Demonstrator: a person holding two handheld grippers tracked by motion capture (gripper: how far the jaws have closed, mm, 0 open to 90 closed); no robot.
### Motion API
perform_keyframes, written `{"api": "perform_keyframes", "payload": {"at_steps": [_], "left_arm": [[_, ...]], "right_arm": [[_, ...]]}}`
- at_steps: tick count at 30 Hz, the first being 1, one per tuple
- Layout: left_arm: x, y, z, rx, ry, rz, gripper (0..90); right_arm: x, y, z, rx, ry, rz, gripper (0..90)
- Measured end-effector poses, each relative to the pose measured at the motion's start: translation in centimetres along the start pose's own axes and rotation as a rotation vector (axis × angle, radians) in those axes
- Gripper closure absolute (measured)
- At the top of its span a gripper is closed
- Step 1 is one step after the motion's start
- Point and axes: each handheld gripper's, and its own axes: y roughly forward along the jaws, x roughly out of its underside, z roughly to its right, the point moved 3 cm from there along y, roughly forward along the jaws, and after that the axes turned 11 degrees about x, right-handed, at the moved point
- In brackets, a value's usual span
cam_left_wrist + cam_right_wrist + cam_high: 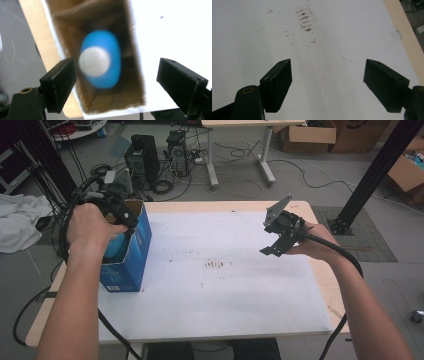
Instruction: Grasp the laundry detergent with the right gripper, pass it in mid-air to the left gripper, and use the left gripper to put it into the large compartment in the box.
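White sheet (220, 285) on wooden table (325, 285), brown smudges (303, 18); grey floor (320, 185); both tongs wide.

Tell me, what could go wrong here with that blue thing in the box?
The blue box stands tall and narrow at the table's left edge, so a nudge from the left hand-held gripper above it might tip it off. The blue bottle sits deep inside; the open jaws may catch the cardboard walls.

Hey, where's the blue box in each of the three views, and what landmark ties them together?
High view: the blue box stands at the table's left edge, under the left hand-held gripper.
Left gripper view: its open brown inside is centre frame, a blue bottle within.
Right gripper view: not in it.
Shared landmark: the white sheet.
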Motion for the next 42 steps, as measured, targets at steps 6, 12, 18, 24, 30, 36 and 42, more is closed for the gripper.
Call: {"api": "perform_keyframes", "payload": {"at_steps": [6, 12, 18, 24, 30, 36, 42], "left_arm": [[-0.9, -0.6, 2.7, 0.025, 0.13, 0.041, 15.9], [-1.5, -0.5, 5.2, 0.067, 0.23, 0.081, 15.7], [-2.2, 0.5, 7.3, 0.104, 0.295, 0.089, 16.6], [-2.6, 1.9, 8.9, 0.125, 0.342, 0.078, 16.1], [-2.6, 3.4, 10.2, 0.141, 0.387, 0.065, 15.9], [-2.1, 4.4, 11.3, 0.149, 0.437, 0.052, 15.8], [-1.3, 5.3, 12.4, 0.165, 0.482, 0.039, 15.7]], "right_arm": [[0.0, 0.0, 0.4, -0.006, 0.015, 0.002, 21.6], [-0.1, -0.3, 0.5, -0.011, 0.017, 0.001, 21.0], [-0.1, -0.8, 0.8, -0.009, 0.03, 0.005, 20.5], [0.0, -1.2, 1.1, -0.009, 0.038, 0.003, 20.0], [0.0, -1.4, 1.5, -0.009, 0.047, 0.013, 19.0], [0.1, -1.3, 1.9, -0.011, 0.056, 0.005, 19.0], [0.1, -1.1, 2.3, -0.007, 0.057, -0.005, 19.0]]}}
